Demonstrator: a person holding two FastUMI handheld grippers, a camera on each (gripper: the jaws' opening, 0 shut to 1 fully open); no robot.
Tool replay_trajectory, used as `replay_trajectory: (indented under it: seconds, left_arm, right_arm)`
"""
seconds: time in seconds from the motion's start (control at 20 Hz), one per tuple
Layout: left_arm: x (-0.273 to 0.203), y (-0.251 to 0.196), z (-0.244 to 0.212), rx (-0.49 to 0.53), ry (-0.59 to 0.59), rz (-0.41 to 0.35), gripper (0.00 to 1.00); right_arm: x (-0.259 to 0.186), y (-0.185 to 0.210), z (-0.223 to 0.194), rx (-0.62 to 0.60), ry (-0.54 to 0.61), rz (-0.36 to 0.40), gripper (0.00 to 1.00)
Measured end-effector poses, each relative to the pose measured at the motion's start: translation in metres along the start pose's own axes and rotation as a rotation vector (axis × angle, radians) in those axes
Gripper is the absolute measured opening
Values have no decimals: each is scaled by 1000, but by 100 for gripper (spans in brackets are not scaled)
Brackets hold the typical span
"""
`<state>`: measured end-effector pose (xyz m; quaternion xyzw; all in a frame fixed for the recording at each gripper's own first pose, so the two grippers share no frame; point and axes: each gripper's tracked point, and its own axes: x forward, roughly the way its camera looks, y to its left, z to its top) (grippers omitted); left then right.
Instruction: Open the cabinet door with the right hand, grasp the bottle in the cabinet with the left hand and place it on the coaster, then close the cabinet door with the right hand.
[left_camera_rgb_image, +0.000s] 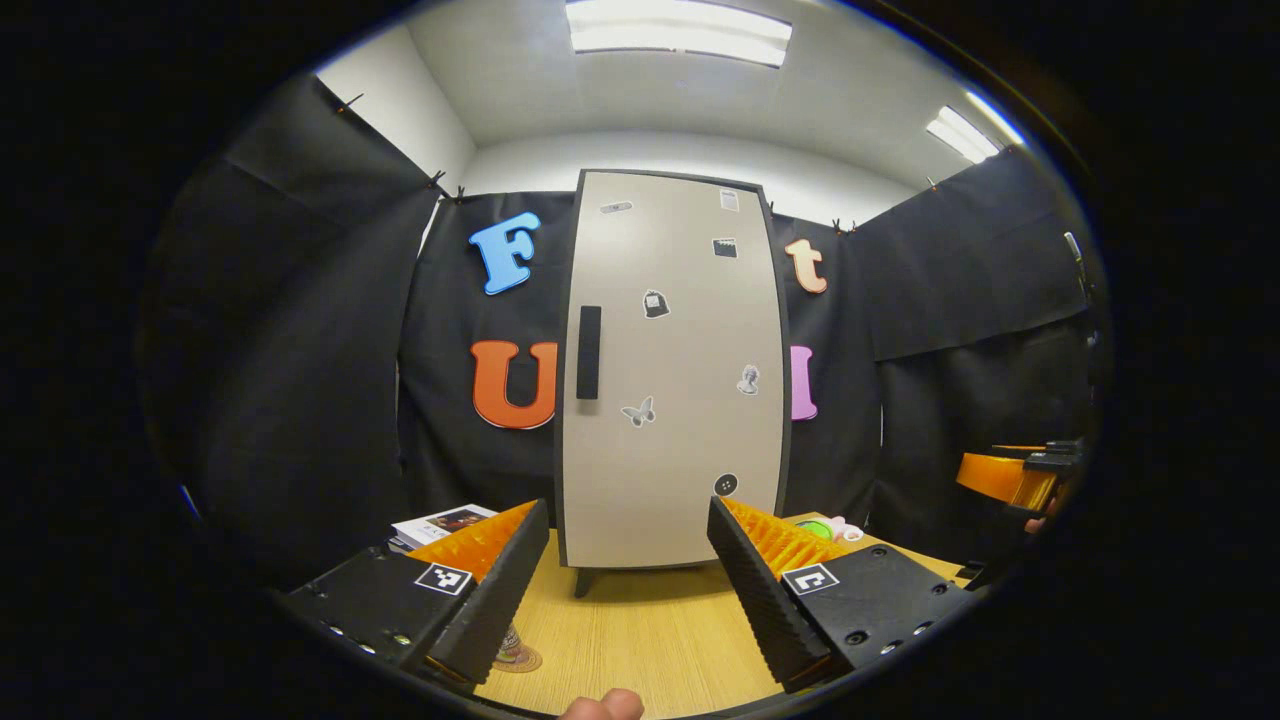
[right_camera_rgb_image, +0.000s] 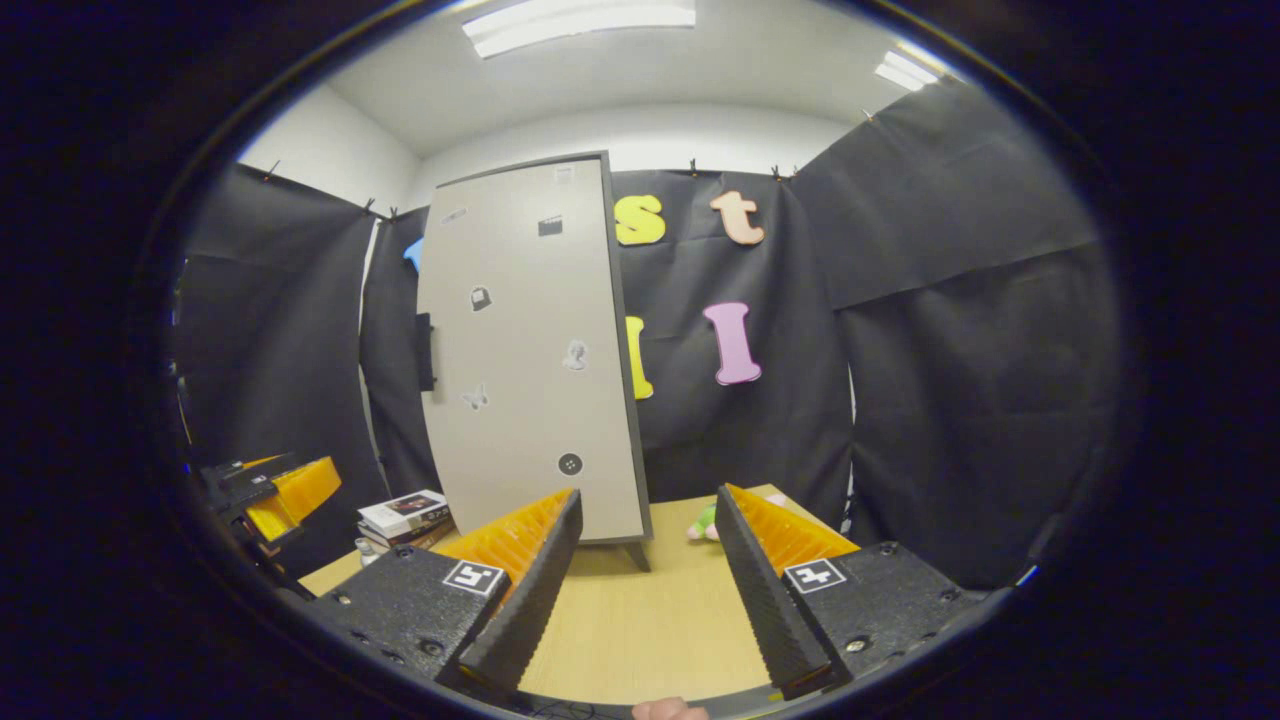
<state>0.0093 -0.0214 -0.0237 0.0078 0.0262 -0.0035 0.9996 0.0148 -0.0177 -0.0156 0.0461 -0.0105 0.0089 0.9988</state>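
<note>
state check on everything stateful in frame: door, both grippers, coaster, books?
cabinet door: shut, handle untouched
left gripper: open, holding nothing, above the table
right gripper: open, holding nothing, away from the door
coaster: flat on the table, partly hidden behind a left finger, nothing visible on it
books: stacked flat beside the cabinet
</note>
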Motion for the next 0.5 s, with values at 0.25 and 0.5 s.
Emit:
replay_trajectory:
  seconds: [0.25, 0.5]
  left_arm:
    - [-1, 0, 1, 0, -1, -1, 96]
    - [-2, 0, 0, 0, -1, 1, 96]
  right_arm:
    - [0, 4, 0, -11, -2, 8, 87]
    - [1, 3, -2, -6, 2, 10, 87]
